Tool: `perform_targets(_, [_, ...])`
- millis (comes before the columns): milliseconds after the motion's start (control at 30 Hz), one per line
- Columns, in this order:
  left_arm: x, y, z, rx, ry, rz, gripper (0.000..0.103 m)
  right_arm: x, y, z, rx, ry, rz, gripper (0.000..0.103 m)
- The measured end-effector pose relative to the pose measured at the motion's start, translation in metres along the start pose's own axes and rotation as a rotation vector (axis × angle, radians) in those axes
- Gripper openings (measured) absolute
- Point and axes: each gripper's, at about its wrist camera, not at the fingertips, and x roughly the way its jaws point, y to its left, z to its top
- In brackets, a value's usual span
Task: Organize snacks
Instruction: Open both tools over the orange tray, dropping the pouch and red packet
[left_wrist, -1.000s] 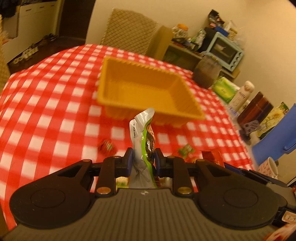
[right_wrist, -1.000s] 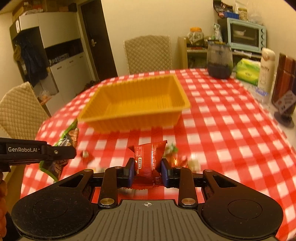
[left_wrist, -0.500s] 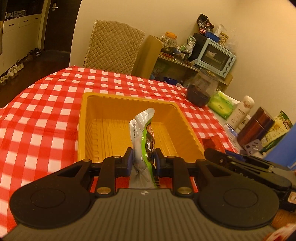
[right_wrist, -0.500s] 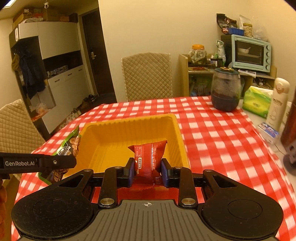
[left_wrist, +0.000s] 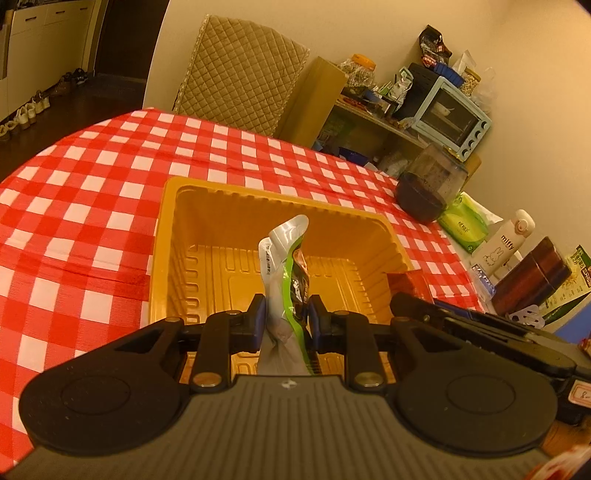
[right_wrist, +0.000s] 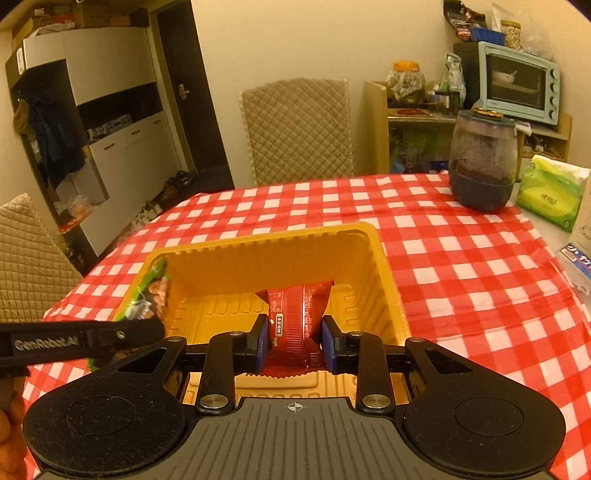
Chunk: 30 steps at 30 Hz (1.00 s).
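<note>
An orange plastic tray (left_wrist: 162, 236) (right_wrist: 384, 273) sits on the red-checked tablecloth. My left gripper (left_wrist: 284, 319) is shut on a silver-and-green snack packet (left_wrist: 282, 269) and holds it upright over the tray's near part. My right gripper (right_wrist: 294, 341) is shut on a red snack packet (right_wrist: 295, 314) and holds it over the tray's near right part. The left gripper and its green packet (right_wrist: 146, 295) show at the tray's left rim in the right wrist view. The right gripper shows at the right in the left wrist view (left_wrist: 480, 332).
A dark glass jar (right_wrist: 482, 162) (left_wrist: 428, 184), a green tissue pack (right_wrist: 550, 192), a white bottle (left_wrist: 506, 240) and a brown box (left_wrist: 532, 277) stand along the table's right side. A quilted chair (right_wrist: 295, 129) stands behind the table.
Both grippers have moved forward with their packets, from short of the tray to above its inside. The loose snacks on the cloth near the front edge have dropped out of view.
</note>
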Motion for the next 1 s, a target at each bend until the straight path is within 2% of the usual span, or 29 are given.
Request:
perform_targets(167, [0.008, 0.002, 0.001, -0.003, -0.009, -0.004, 0.024, 0.008, 0.005, 0.000, -0.005, 0.012, 0.013, 0.030])
perform_targets(267, [0.010, 0.002, 0.000, -0.003, -0.017, 0.020, 0.026, 0.009, 0.005, -0.001, 0.005, 0.019, 0.021, 0.030])
perform_targets(633, [-0.004, 0.008, 0.000, 0.004, -0.029, 0.036, 0.029, 0.009, -0.001, -0.001, 0.056, 0.016, 0.030, 0.031])
perform_targets(700, [-0.006, 0.008, -0.001, 0.011, -0.032, 0.038, 0.030, 0.008, -0.001, 0.000, 0.076, 0.008, 0.047, 0.044])
perform_targets(733, [-0.007, 0.008, -0.001, 0.014, -0.032, 0.039, 0.030, 0.006, -0.002, 0.001, 0.084, -0.004, 0.043, 0.057])
perform_targets(767, [-0.008, 0.008, -0.001, 0.017, -0.031, 0.041, 0.031, 0.004, -0.003, 0.002, 0.088, -0.019, 0.035, 0.061])
perform_targets(1000, [-0.026, 0.006, -0.005, 0.031, -0.058, 0.052, 0.034, -0.015, -0.014, 0.003, 0.115, -0.073, -0.004, 0.061])
